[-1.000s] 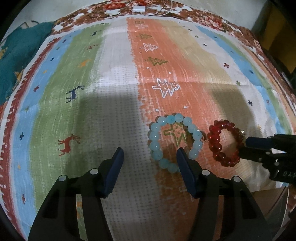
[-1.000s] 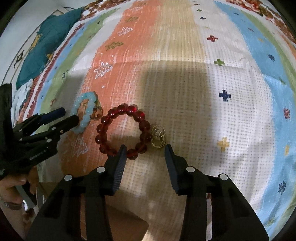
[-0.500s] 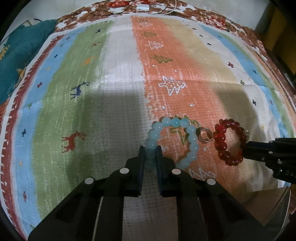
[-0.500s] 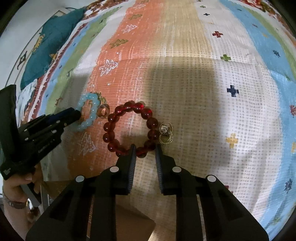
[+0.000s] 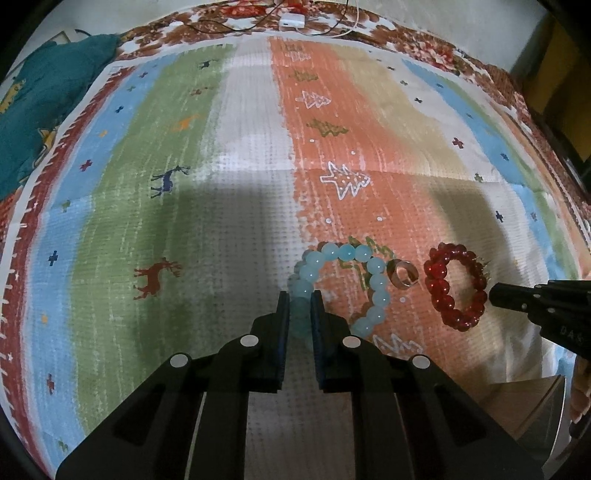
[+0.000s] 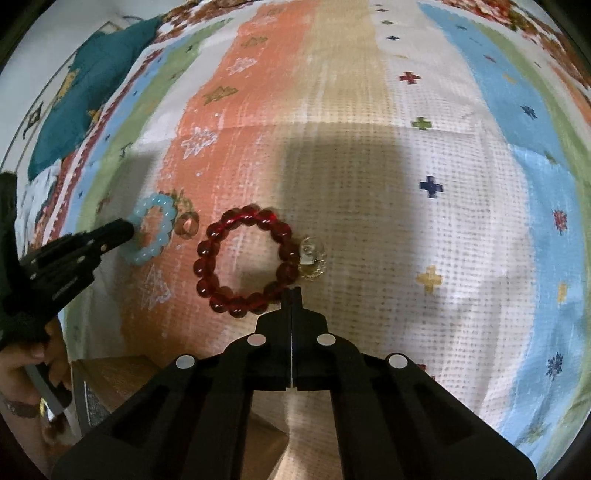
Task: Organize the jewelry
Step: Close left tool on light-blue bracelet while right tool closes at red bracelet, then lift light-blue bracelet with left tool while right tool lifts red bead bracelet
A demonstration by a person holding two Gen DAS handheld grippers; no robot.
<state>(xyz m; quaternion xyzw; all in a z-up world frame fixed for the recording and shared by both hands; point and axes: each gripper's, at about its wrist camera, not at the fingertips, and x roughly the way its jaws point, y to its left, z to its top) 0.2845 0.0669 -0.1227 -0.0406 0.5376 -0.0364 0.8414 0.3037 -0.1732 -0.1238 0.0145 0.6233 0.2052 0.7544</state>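
A light-blue bead bracelet (image 5: 347, 258) lies on the striped cloth; my left gripper (image 5: 300, 306) is shut on its near-left beads. It also shows in the right wrist view (image 6: 153, 230). A rose-gold ring (image 5: 404, 273) lies just to its right. A red bead bracelet (image 5: 454, 288) lies further right; in the right wrist view the red bracelet (image 6: 243, 262) sits just beyond my right gripper (image 6: 291, 295), whose jaws are fully closed with the tip at the bracelet's near-right edge. I cannot tell if a bead is pinched. A small gold and silver ring pair (image 6: 312, 258) lies beside it.
The patterned cloth (image 5: 240, 147) covers a bed. A teal pillow (image 5: 40, 103) lies far left. A white charger and cables (image 5: 291, 20) lie at the far edge. A cardboard box (image 6: 110, 384) stands below the cloth's near edge.
Both grippers closed from wide open. The left one shut on the blue bracelet and has drawn it slightly; the right one closed completely at the red bracelet's edge.
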